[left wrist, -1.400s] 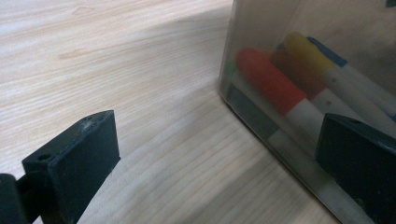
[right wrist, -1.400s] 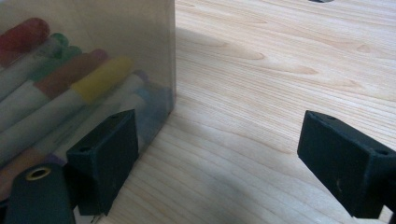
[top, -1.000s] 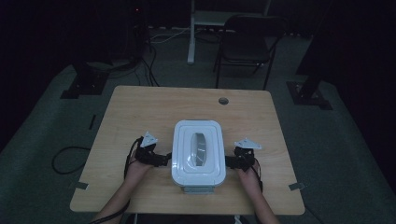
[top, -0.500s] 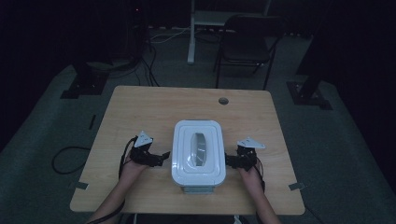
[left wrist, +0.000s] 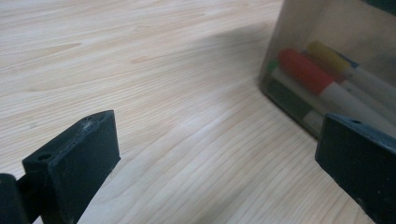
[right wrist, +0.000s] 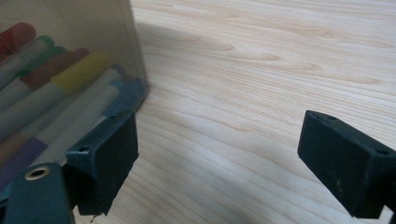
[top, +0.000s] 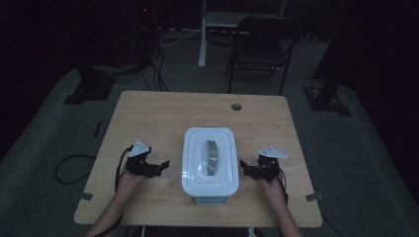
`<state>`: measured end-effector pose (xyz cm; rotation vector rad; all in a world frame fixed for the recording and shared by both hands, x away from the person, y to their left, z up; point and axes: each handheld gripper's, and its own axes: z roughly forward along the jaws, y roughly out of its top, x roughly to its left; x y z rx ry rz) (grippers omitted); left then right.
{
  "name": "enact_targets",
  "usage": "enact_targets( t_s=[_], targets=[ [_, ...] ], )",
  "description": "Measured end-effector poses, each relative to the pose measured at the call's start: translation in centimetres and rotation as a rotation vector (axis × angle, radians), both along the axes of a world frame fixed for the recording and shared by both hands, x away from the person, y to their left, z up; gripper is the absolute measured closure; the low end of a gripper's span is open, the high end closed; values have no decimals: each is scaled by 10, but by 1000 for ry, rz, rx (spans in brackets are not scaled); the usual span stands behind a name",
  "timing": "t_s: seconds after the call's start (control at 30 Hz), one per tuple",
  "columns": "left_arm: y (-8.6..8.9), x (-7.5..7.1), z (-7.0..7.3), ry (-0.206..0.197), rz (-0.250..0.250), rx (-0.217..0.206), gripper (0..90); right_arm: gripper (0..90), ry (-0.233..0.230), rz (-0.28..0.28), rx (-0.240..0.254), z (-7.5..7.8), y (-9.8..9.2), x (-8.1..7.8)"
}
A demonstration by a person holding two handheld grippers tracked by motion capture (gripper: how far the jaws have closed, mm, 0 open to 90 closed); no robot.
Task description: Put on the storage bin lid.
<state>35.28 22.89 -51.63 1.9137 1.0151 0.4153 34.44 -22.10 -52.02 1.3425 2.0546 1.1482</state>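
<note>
In the high view, one wooden table (top: 163, 113) carries one clear storage box with a white lid (top: 210, 159), which stands near the front edge, in the middle between the two hands. The left gripper (top: 159, 165) is just beside the left wall of the box and the right gripper (top: 244, 167) is just beside the right wall; each one has a small gap to the box. The far half of the table is bare wood, with one round cable hole (top: 236, 106) near the back edge, and bare strips are also at the left and right sides. One dark chair (top: 259, 47) stands behind the table on the floor. In the left gripper view, the jaws are spread wide with only wood between them, and the box wall (left wrist: 299, 28) is at the right with several markers (left wrist: 308, 70) inside; I count a red, a yellow and a green cap. In the right gripper view, the jaws are also wide apart and hold nothing, the box corner (right wrist: 133, 56) is just beside the left jaw, and open table lies to the right.
</note>
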Motion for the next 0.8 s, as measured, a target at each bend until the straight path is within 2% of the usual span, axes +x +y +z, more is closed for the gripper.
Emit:
enact_targets(
  t_s=[0.47,0.8],
  targets=[
    [38,-9,-3,17,84,8,5,123,-3,-58,-2,0,-27,-8],
    [62,-19,-8,45,175,12,4,123,-12,-118,-12,-2,-46,-15]
  ],
)
